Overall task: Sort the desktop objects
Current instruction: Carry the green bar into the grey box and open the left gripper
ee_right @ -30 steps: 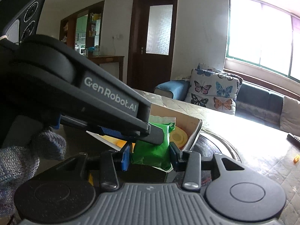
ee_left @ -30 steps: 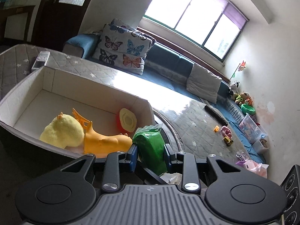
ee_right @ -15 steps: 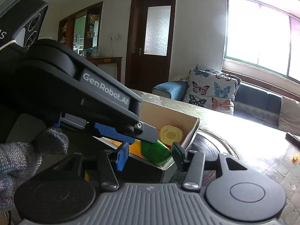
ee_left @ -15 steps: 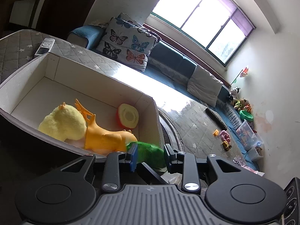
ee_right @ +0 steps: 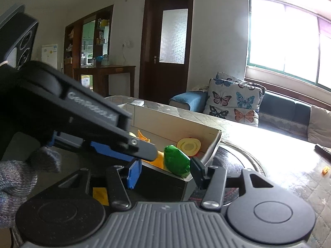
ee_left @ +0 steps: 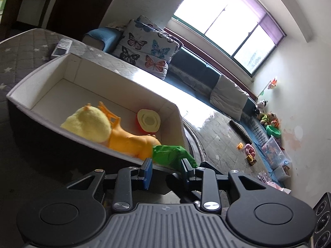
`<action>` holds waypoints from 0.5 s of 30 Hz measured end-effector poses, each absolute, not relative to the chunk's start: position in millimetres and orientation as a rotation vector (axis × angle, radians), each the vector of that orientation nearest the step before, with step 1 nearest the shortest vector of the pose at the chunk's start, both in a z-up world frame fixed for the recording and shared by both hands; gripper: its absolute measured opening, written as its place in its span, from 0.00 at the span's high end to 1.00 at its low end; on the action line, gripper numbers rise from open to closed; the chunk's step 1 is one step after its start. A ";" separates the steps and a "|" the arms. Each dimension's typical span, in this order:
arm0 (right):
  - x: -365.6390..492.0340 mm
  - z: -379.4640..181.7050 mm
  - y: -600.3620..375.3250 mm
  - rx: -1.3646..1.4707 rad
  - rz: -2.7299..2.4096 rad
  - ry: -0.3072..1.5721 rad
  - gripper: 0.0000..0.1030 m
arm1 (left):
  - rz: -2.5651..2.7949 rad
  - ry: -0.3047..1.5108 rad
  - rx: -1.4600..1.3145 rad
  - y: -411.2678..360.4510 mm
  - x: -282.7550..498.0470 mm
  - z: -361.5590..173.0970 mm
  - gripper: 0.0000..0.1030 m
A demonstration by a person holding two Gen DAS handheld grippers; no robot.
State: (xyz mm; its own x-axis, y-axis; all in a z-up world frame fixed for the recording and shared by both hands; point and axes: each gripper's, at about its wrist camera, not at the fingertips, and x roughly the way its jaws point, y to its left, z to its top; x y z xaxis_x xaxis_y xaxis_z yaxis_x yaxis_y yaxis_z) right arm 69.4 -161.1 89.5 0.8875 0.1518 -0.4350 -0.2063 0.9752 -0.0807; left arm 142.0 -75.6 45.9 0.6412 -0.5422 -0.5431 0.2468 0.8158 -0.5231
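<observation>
The crinkly green plastic packet (ee_left: 171, 154) lies inside the white open cardboard box (ee_left: 115, 73), at the corner just ahead of both grippers, beside the orange rubber toy (ee_left: 130, 142); the left gripper (ee_left: 166, 172) and right gripper (ee_right: 163, 172) stand spread, holding nothing; judged a drop-off step; next, pulling back clear of the box wall.

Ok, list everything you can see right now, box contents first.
Box: one, white inside, on the table.
Plush toy: one, yellow, in box.
Toy animal: one, orange, beside the plush.
Cup: one, red with cream bottom, box corner.
Green packet: one, at the near corner, free.
Remote: one, white, behind box.
Butterfly cushion: one, on sofa.
Left gripper: jaws open.
Right gripper: jaws open.
</observation>
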 end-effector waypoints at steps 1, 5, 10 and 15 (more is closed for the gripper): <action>70.8 89.2 -160.5 -0.129 0.188 0.443 0.49 | -0.459 0.748 -0.432 -72.8 140.7 45.8 0.68; 76.2 88.0 -158.2 -0.142 0.194 0.452 0.44 | -0.440 0.750 -0.449 -63.6 137.3 43.9 0.68; 82.9 86.4 -155.3 -0.159 0.201 0.462 0.40 | -0.436 0.744 -0.457 -58.7 134.9 45.5 0.68; 93.6 83.2 -155.7 -0.170 0.198 0.476 0.39 | -0.434 0.742 -0.462 -55.8 133.9 46.1 0.68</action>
